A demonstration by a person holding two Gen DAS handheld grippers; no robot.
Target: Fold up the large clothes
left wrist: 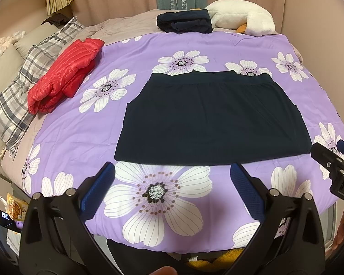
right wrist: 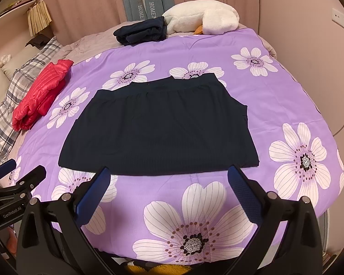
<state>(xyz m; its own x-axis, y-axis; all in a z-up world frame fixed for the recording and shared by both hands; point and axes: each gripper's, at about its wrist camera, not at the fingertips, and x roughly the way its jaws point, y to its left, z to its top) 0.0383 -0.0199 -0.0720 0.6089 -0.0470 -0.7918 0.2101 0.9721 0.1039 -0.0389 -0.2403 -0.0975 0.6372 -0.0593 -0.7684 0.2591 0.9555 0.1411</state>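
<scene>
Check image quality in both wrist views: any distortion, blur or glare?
Left wrist view: strong fisheye bending, dark vignette corners, sharp, even light; the dark garment shows little detail. Right wrist view: same bending, no glare; purple bedspread evenly lit.

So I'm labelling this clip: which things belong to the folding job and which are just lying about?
Job:
- dark garment spread flat
- left gripper, open
- right gripper, open
- floral cover

Lying about:
- red jacket
- folded dark clothes
- white plush
- plaid pillow
</scene>
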